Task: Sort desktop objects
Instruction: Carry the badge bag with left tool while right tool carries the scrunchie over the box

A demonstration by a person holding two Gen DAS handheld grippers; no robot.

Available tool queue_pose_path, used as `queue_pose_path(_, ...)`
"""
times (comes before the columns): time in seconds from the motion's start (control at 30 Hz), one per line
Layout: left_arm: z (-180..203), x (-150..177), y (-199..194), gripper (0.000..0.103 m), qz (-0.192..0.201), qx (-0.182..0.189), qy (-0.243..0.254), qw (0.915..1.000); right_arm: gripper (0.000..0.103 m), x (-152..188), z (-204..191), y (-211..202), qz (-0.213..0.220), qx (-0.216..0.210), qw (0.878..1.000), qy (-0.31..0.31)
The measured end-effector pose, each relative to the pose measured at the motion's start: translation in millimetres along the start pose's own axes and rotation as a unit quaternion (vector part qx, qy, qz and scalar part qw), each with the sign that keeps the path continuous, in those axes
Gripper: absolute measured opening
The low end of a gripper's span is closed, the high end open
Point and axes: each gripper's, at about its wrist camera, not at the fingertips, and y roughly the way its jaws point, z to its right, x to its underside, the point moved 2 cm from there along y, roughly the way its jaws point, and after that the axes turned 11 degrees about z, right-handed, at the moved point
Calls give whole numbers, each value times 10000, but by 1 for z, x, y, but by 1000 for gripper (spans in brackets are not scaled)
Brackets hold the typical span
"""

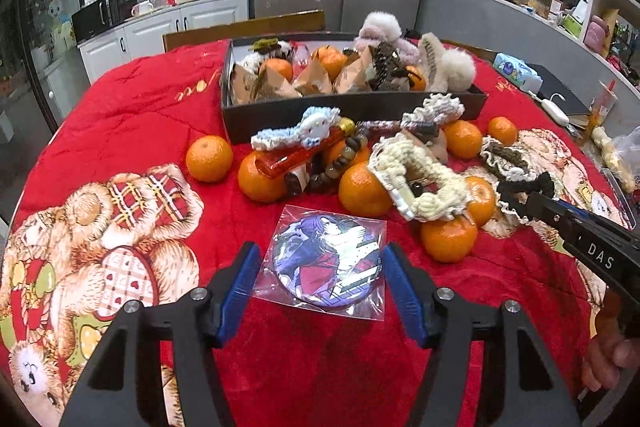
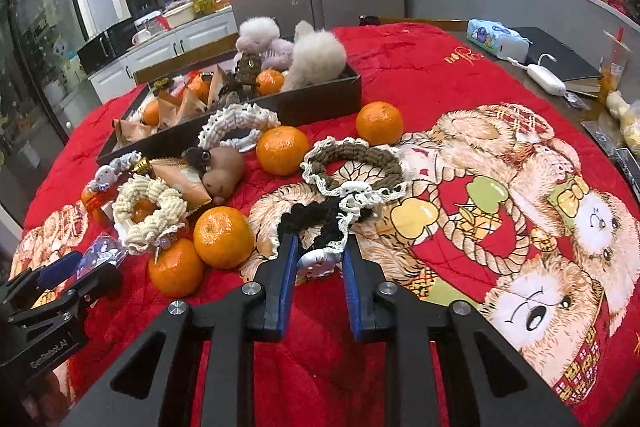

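Observation:
My left gripper point(image 1: 318, 259) is open, its blue pads on either side of a round anime badge point(image 1: 326, 264) in a clear sleeve on the red cloth. My right gripper point(image 2: 319, 247) has its fingers around a black crochet scrunchie point(image 2: 320, 223) with white lace trim and a silver charm; the pads sit close on it. A dark box point(image 1: 352, 107) at the back holds tangerines, paper packets and fluffy scrunchies. Loose tangerines point(image 1: 209, 158), a cream scrunchie point(image 1: 416, 179), a brown scrunchie point(image 2: 352, 159) and a blue one point(image 1: 296, 133) lie between.
A red teddy-bear blanket point(image 2: 480, 187) covers the round table. A tissue pack point(image 2: 496, 39), a dark book point(image 2: 560, 63) and a white charger sit at the far right edge. A brown toy point(image 2: 224, 171) lies by the box.

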Motion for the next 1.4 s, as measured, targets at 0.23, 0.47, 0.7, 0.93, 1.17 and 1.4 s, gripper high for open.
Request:
queue_pose_path(0.23, -3, -2, -28, 65, 194, 17, -23, 9998, 21, -2, -1, -15, 135, -127, 9998, 45)
queue_pose_path(0.47, -9, -11, -43, 65, 383, -44, -73, 9992, 21, -9, -10, -30, 310, -321, 9990, 16)
queue_pose_path(0.7, -14, -25, -59, 65, 592, -164, -42, 9981, 21, -22, -26, -41, 494, -640, 9967, -60)
queue_pose_path(0.93, -14, -38, -65, 65, 656, -105, -54, 9978, 21, -34, -41, -46, 636, -925, 9935, -166)
queue_pose_path(1.17, -10, -54, -65, 65, 760, -13, 18, 9971, 21, -43, -45, -46, 718, -1022, 9920, -179)
queue_pose_path(1.4, -8, -65, -52, 65, 741, -1, 8, 9972, 21, -53, -49, -35, 726, -1071, 9914, -221)
